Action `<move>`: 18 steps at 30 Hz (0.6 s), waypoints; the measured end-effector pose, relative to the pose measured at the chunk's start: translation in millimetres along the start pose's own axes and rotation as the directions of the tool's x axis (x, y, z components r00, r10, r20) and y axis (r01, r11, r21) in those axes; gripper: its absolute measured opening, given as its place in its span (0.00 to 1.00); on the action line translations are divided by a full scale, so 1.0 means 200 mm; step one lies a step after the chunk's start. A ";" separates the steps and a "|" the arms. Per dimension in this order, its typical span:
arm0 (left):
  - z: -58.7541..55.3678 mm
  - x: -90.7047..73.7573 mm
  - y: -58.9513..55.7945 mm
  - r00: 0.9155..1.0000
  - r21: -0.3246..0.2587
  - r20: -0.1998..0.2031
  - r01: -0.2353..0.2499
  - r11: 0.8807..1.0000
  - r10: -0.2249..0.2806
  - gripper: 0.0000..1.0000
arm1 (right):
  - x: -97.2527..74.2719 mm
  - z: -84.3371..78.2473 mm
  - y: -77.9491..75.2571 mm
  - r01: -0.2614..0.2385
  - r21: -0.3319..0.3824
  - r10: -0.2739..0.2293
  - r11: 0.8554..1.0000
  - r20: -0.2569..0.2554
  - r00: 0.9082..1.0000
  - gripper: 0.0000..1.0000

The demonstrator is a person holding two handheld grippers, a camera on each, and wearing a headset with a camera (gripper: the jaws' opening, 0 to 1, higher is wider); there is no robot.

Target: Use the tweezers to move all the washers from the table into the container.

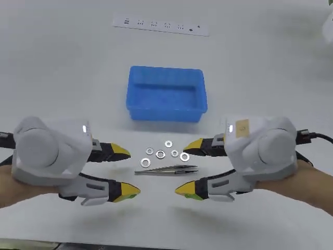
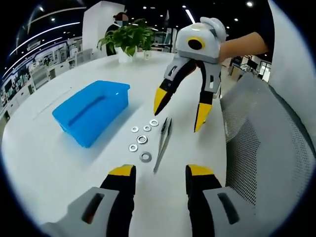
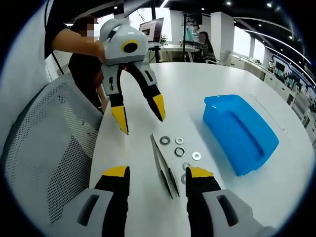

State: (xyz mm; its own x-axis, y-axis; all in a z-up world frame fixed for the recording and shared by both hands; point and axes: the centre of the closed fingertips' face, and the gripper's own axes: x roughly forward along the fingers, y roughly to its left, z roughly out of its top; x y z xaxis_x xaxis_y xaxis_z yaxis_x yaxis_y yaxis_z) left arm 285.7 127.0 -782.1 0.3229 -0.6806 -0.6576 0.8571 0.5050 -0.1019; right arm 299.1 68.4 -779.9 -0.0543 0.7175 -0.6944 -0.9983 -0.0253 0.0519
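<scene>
Head view: a blue rectangular plastic container [image 1: 166,112] stands open-topped on the white desk [image 1: 260,62], with a white marked strip [image 1: 161,24] lying beyond it near the far edge. On the near side of the container, six flat silver metal washers [image 1: 160,154] lie loosely grouped on the desk, and the slim silver metal tweezers [image 1: 166,170] lie flat just beside them on the person's side. The left tool [image 1: 126,171] and the right tool [image 1: 186,167] face each other across this group. Both have their yellow-tipped jaws spread apart and grip nothing. Left gripper view: the left tool's [image 2: 160,173] own two jaws rise wide apart from the bottom, with the tweezers [image 2: 163,140] ahead between them and the washers [image 2: 142,139] just left of the tweezers. The container [image 2: 91,111] sits further left. The right tool [image 2: 180,109] hangs opposite with its jaws parted, above the far end of the tweezers. A potted green plant [image 2: 128,37] stands at the far side of the desk, and a grey mesh chair back [image 2: 261,138] shows at right. Right gripper view: the right tool's [image 3: 157,173] jaws stand open, the tweezers [image 3: 165,168] lie between them, the washers [image 3: 179,151] lie just right, and the container [image 3: 242,131] sits beyond.
</scene>
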 end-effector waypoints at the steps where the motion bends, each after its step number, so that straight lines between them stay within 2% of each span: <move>1: -0.01 0.01 0.01 1.000 -0.003 -0.012 0.000 1.000 0.000 0.44 | 0.01 0.00 0.00 -0.003 -0.011 0.003 1.000 -0.008 1.000 0.44; 9: 0.00 0.04 -0.02 0.999 0.029 -0.027 0.035 0.999 -0.035 0.35 | 0.07 -0.05 -0.01 -0.043 -0.057 0.038 0.997 -0.079 0.996 0.33; 13: -0.01 0.06 -0.03 0.997 0.057 -0.055 0.053 0.997 -0.050 0.30 | 0.09 -0.08 -0.01 -0.049 -0.082 0.039 0.995 -0.116 0.992 0.27; 14: -0.03 0.07 -0.02 0.995 0.079 -0.086 0.051 0.996 -0.044 0.29 | 0.10 -0.09 -0.02 -0.051 -0.094 0.038 0.994 -0.131 0.991 0.25; 15: -0.03 0.07 -0.02 0.995 0.084 -0.094 0.049 0.995 -0.041 0.28 | 0.10 -0.09 -0.02 -0.052 -0.098 0.039 0.994 -0.134 0.990 0.23; 16: -0.05 0.08 -0.02 0.992 0.114 -0.120 0.064 0.991 -0.050 0.28 | 0.10 -0.08 -0.02 -0.050 -0.136 0.034 0.989 -0.122 0.992 0.22; 17: -0.04 0.09 -0.02 0.993 0.113 -0.104 0.072 0.991 -0.061 0.28 | 0.09 -0.09 -0.02 -0.051 -0.114 0.035 0.992 -0.144 0.989 0.22; 18: -0.04 0.09 -0.01 0.993 0.108 -0.107 0.063 0.992 -0.052 0.28 | 0.10 -0.09 -0.02 -0.053 -0.125 0.035 0.991 -0.147 0.989 0.21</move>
State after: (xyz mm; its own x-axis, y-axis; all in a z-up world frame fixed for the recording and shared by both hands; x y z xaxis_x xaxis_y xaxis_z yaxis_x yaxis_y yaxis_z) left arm 287.4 118.6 -800.1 0.2331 -0.6449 -0.7279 0.9141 0.4007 -0.0623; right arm 301.6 70.7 -806.3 -0.0912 0.6063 -0.7900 -0.9887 -0.1500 -0.0010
